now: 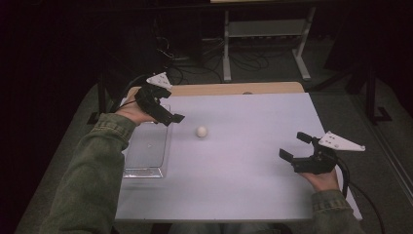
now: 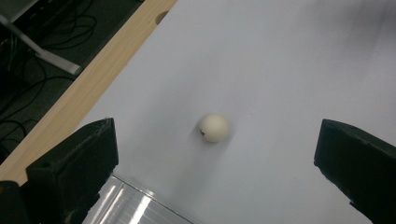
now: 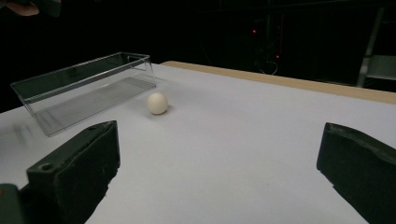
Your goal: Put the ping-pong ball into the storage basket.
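A small cream ball (image 1: 201,131) lies on the white table cover, just right of a clear plastic tray (image 1: 146,151). My left gripper (image 1: 168,109) hovers over the tray's far end, pointing down toward the ball. In the left gripper view the ball (image 2: 215,128) lies between and beyond the wide-apart jaws of the left gripper (image 2: 215,156), with nothing held. My right gripper (image 1: 295,146) is low at the right side of the table, open and empty. From the right gripper view the ball (image 3: 157,103) sits far off beside the tray (image 3: 79,71), beyond the right gripper (image 3: 217,158).
The table's wooden far edge (image 1: 229,89) shows beyond the white cover (image 1: 243,165). A corner of the tray (image 2: 135,205) appears low in the left gripper view. Behind the table stand a metal desk frame (image 1: 265,29) and cables on a dark floor.
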Demonstrator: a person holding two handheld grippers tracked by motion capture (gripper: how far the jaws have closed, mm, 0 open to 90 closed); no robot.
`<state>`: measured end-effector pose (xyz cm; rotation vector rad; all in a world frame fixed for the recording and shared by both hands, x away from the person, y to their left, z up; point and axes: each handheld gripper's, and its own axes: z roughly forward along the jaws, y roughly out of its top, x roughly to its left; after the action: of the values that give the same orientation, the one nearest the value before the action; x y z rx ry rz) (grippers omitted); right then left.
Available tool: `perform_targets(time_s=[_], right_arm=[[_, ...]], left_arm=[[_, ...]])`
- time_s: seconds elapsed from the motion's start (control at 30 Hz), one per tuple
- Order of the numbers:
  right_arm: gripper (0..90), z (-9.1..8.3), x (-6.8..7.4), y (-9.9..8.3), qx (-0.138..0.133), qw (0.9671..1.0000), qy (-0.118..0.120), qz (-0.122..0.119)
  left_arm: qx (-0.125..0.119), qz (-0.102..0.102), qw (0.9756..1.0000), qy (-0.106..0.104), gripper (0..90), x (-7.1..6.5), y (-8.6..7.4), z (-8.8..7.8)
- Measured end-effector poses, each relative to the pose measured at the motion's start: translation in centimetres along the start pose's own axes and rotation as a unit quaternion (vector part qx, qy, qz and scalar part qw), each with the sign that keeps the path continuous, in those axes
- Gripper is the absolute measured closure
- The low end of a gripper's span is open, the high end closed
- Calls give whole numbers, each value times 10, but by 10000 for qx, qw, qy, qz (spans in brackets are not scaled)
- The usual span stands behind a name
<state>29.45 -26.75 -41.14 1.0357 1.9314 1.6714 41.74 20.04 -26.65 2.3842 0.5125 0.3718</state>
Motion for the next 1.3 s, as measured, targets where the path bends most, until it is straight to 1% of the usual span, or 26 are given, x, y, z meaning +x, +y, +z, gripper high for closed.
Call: perform_targets(time_s=[0.27, 0.33, 0.37, 0.4, 0.43, 0.57, 0.67, 0.77, 0.83, 0.87, 1.03, 1.17, 1.3], right_arm=[[0, 0, 0, 0, 1, 10000, 22, 1], [0, 0, 0, 0, -10, 10000, 34, 22], [0, 0, 0, 0, -12, 10000, 33, 21], [0, 0, 0, 0, -10, 10000, 32, 22], [0, 0, 0, 0, -9, 10000, 33, 27], [0, 0, 0, -1, 2, 10000, 32, 16], [0, -1, 0, 0, -19, 10000, 35, 31], [0, -1, 0, 0, -18, 10000, 37, 40], [0, -1, 0, -1, -20, 10000, 38, 42], [0, -1, 0, -1, -15, 10000, 34, 38], [0, -1, 0, -1, 0, 10000, 39, 40], [0, -2, 0, -1, 2, 10000, 42, 48], [0, -2, 0, -1, 4, 10000, 54, 47]], left_arm=[[143, 35, 9999, 4, 0, 3, 5, 8], [225, 55, 9997, -3, 0, 4, 8, 12], [256, 81, 9996, -1, 0, 4, 10, 13], [356, 171, 9992, 3, 0, 3, 13, 15], [375, 224, 9990, -2, 0, 3, 15, 17], [395, 239, 9989, -11, 0, 2, 18, 19], [525, 292, 9982, -34, 0, 3, 25, 24], [525, 323, 9980, -100, 0, 2, 27, 27], [560, 341, 9978, -105, 0, 2, 28, 28], [625, 382, 9973, -107, 0, 2, 29, 30], [761, 378, 9963, -98, 0, 5, 33, 32], [820, 403, 9958, -52, 0, 8, 35, 33], [872, 415, 9953, -71, 0, 10, 36, 34]])
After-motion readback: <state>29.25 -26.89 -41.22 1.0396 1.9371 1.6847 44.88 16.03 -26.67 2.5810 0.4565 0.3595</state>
